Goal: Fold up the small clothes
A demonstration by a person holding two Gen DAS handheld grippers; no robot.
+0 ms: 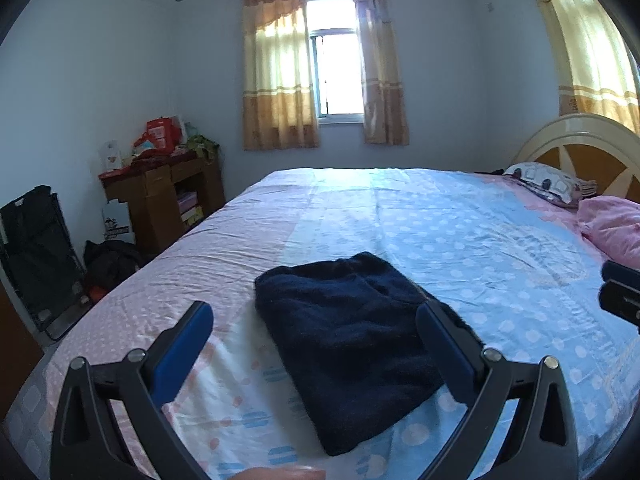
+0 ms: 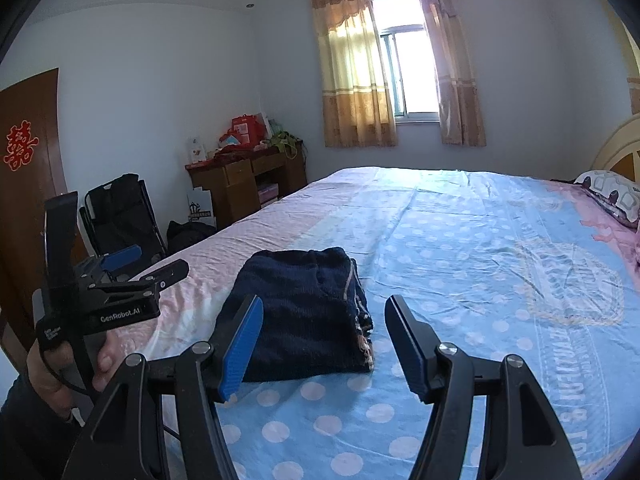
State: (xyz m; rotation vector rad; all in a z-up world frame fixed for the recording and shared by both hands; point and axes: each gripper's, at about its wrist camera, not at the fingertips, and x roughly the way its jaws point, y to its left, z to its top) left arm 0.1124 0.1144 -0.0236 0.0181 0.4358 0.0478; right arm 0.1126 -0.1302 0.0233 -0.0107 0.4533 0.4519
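A folded dark navy garment (image 1: 352, 344) lies on the bed's pink and blue dotted sheet (image 1: 460, 232). My left gripper (image 1: 316, 320) is open and empty, held just above and in front of the garment, its fingers wide on either side. In the right wrist view the same garment (image 2: 304, 312) lies as a compact stack with a striped edge on its right side. My right gripper (image 2: 324, 320) is open and empty, close in front of the garment. The left gripper shows at the left of the right wrist view (image 2: 132, 276), held in a hand.
A patterned pillow (image 1: 544, 184) and a pink quilt (image 1: 612, 228) lie by the headboard (image 1: 580, 140) at the right. A wooden desk (image 1: 164, 196) with red bags, a black folding chair (image 1: 32, 256) and a dark bag stand left of the bed. A window (image 1: 336, 56) with curtains is behind.
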